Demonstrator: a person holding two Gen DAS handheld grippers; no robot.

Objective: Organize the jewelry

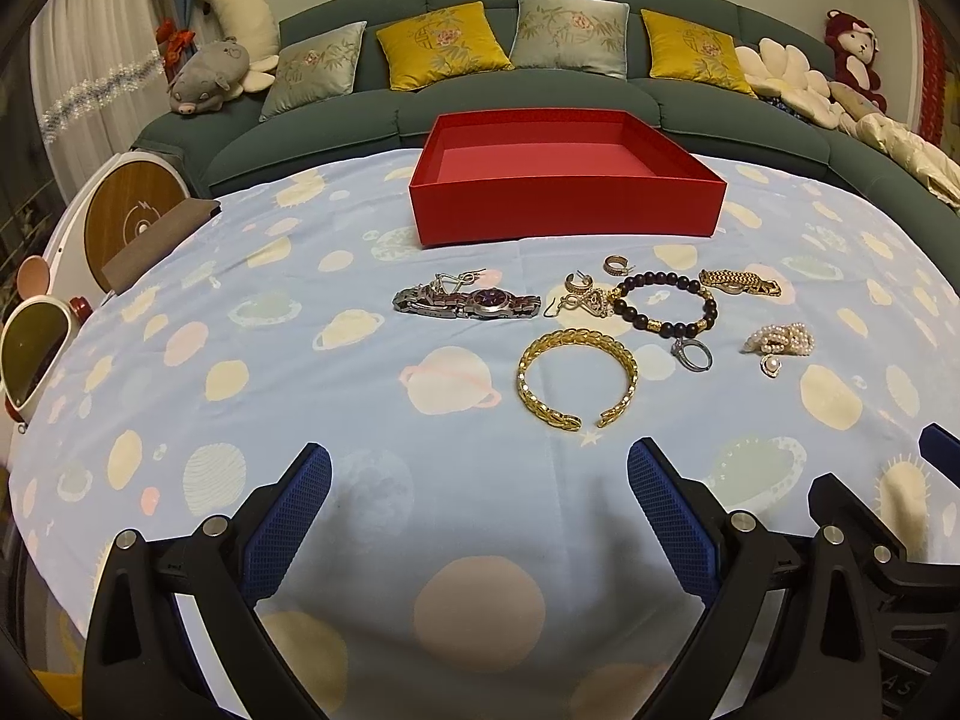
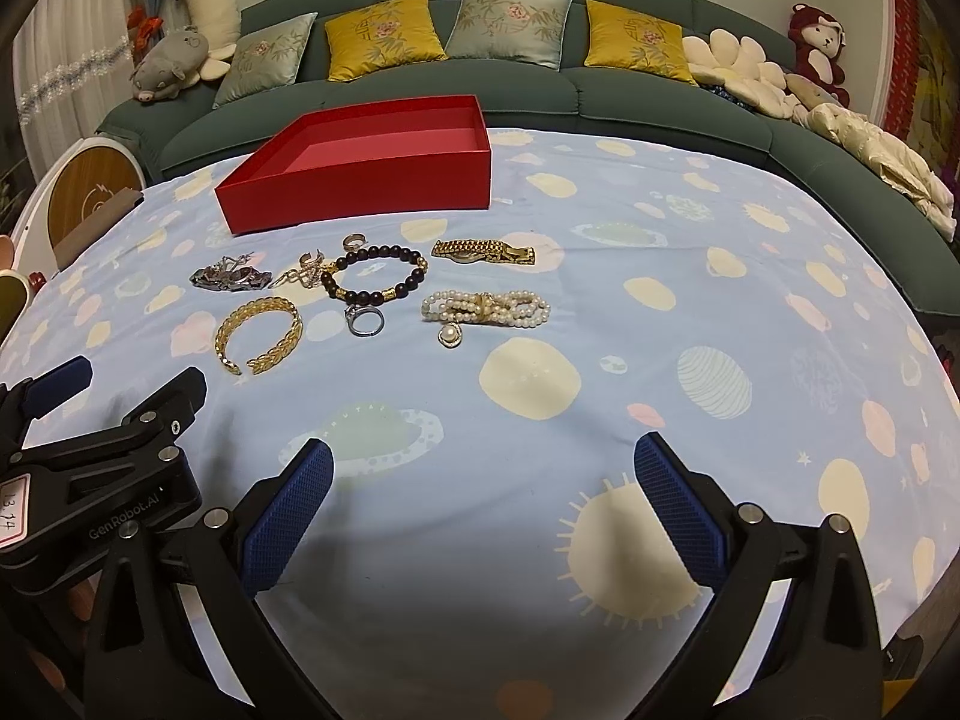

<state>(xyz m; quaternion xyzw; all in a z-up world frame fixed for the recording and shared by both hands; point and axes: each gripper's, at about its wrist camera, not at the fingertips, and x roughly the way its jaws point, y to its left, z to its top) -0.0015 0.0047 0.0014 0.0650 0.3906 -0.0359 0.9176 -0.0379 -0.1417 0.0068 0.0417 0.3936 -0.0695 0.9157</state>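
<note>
Both grippers, left (image 1: 479, 501) and right (image 2: 483, 495), spread wide, holding nothing. Jewelry mid-cloth, below the empty red box (image 1: 567, 180). Best begun with gold bangle (image 1: 576, 377): nearest, pinched across its band.

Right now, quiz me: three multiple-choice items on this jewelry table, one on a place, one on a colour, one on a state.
1. Where does the gold cuff bracelet lie?
A. inside the box
B. on the cloth, on the near side of the box
C. on the sofa

2. What colour is the box?
A. red
B. green
C. white

3. How are the left tool and right tool?
A. both shut on jewelry
B. one holds a ring
C. both open, holding nothing

Answers: 1 B, the cuff rests on the planet-print tablecloth. 2 A, walls and floor are red. 3 C, only bare cloth shows between each pair of blue pads.
</note>
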